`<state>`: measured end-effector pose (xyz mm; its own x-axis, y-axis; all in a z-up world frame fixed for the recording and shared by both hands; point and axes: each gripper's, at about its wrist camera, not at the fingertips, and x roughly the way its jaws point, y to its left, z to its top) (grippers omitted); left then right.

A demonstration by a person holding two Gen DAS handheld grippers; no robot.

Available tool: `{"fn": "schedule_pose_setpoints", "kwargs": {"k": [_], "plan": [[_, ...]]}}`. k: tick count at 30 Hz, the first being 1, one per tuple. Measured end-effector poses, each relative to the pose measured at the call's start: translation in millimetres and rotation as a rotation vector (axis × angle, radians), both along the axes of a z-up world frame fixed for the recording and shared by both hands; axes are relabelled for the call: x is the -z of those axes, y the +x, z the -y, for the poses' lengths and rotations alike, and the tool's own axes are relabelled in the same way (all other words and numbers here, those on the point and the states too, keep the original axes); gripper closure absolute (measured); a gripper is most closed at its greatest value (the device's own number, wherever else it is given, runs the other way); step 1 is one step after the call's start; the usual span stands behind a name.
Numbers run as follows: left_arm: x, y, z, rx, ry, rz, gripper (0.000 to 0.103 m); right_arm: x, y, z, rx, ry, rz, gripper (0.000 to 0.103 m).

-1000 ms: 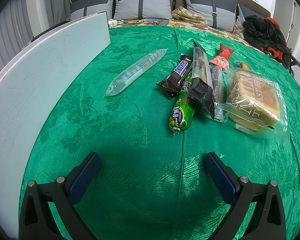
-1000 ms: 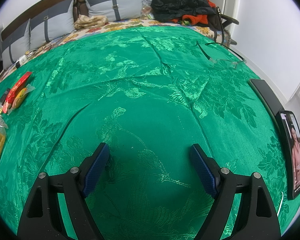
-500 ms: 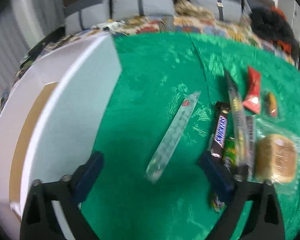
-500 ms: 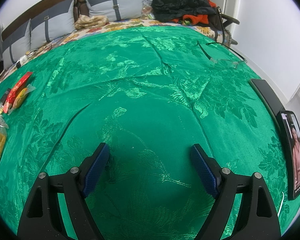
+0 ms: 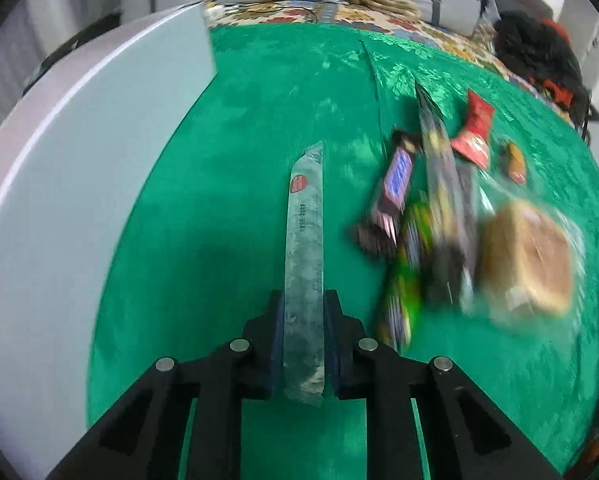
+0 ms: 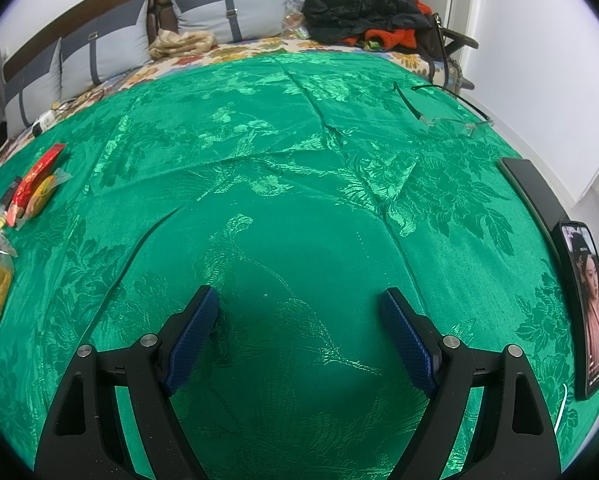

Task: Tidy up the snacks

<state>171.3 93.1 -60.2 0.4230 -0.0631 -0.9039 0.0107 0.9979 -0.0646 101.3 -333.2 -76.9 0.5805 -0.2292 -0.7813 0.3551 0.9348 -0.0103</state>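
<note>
Green brocade cloth (image 5: 259, 100) covers the work surface. Long clear-wrapped snack stick (image 5: 304, 240) sits clamped between the two pads of the left gripper (image 5: 304, 312), its near end between the fingers, the rest pointing forward. Remaining snacks (image 5: 439, 208) lie piled to its right, blurred; white box (image 5: 79, 160) stands left. Right gripper (image 6: 299, 316) hovers wide apart, holding nothing

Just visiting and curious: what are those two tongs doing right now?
Left tongs shut on long clear snack packet. Right tongs open, holding nothing, over green cloth. Snack pile lies right of the packet; white box left.
</note>
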Motion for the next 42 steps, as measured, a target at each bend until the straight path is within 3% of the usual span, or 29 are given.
{"fn": "schedule_pose_setpoints", "kwargs": {"k": [2,4,5,6,11,15,23,42], "plan": [[1,-17,-3,-0.012,-0.017,0.005,0.081,0,0,0,0.000,0.000,0.000,0.017],[3,-24,-7,-0.020,-0.018,0.017,0.057,0,0,0,0.000,0.000,0.000,0.017],[6,-24,-8,-0.023,-0.012,0.029,0.036,0,0,0,0.000,0.000,0.000,0.017],[7,-23,-11,-0.038,0.006,0.044,0.024,0,0,0,0.000,0.000,0.000,0.017],[15,-15,-19,-0.060,0.053,0.105,0.020,0,0,0,-0.001,0.001,0.000,0.017],[23,-8,-23,-0.079,0.064,0.138,0.002,0,0,0,-0.001,0.001,0.000,0.017],[25,-9,-29,-0.088,0.060,0.178,0.000,0,0,0,-0.002,0.001,0.001,0.017],[25,-15,-31,-0.091,0.057,0.179,0.000,0,0,0,-0.002,0.001,0.001,0.017]]}}
